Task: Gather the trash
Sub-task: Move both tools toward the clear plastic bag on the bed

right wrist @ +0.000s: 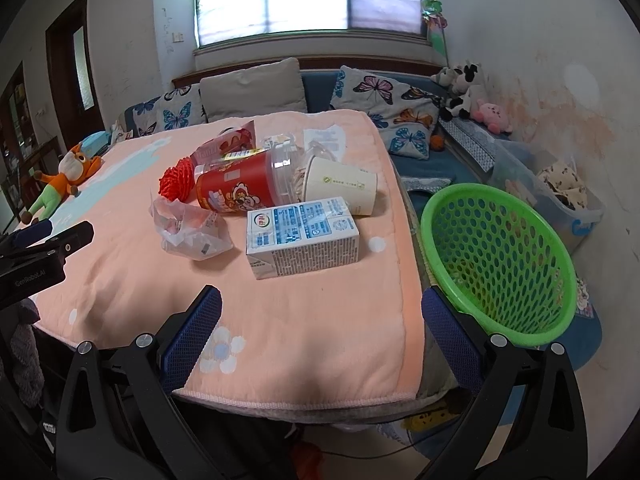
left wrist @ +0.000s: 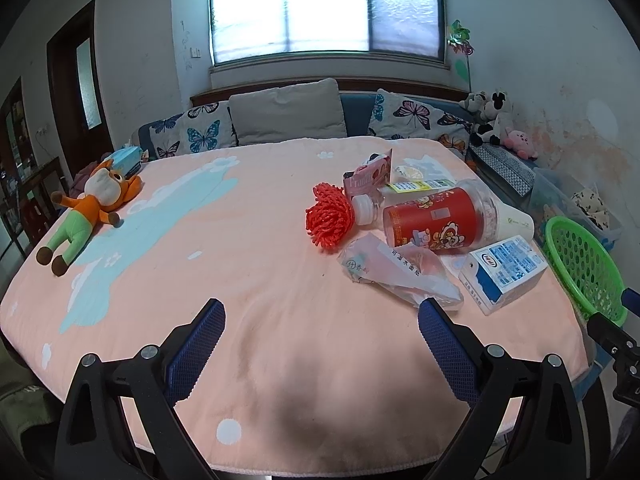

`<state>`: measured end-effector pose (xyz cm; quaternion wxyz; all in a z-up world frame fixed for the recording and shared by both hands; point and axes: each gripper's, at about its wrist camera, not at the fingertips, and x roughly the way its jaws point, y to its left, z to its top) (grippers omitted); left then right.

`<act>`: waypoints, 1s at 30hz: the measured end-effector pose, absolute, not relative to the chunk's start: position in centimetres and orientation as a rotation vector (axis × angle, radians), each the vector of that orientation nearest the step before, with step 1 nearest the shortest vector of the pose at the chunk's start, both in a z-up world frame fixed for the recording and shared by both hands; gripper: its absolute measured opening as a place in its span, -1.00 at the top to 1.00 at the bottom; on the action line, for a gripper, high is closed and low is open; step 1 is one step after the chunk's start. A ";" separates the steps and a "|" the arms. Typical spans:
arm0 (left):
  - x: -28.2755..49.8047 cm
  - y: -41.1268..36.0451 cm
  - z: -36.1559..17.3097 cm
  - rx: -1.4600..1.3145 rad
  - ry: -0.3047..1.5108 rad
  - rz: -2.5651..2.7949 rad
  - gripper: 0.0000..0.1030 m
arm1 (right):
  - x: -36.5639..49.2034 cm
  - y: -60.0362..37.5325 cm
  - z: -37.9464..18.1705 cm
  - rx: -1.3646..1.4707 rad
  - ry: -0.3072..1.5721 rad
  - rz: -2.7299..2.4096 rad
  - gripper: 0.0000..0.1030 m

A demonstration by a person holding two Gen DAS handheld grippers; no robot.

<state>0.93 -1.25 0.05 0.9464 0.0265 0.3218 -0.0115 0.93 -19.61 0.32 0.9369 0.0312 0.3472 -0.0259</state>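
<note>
Two wide, empty claws, left claw [left wrist: 322, 334] and right claw [right wrist: 321, 322]; "GenRobot.AI" on left claw's body.

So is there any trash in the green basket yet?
No, the green basket shows only its bare perforated wall, and the milk carton lies on the table.

Daylit room, fisheye views
The window [left wrist: 326, 8] glares overexposed; below it, soft shadows darken the blanket's [left wrist: 260, 280] near edge; corners vignette black.
</note>
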 end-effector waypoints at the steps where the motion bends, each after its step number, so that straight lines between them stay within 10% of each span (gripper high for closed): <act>1: 0.9 -1.3 0.0 0.055 0.655 -0.024 -0.83 | 1.0 -19.6 0.3 0.062 0.709 -0.053 -0.92; 30: 4.1 -2.4 0.7 0.059 0.690 -0.040 -0.83 | 4.1 -20.4 1.0 0.057 0.711 -0.051 -0.91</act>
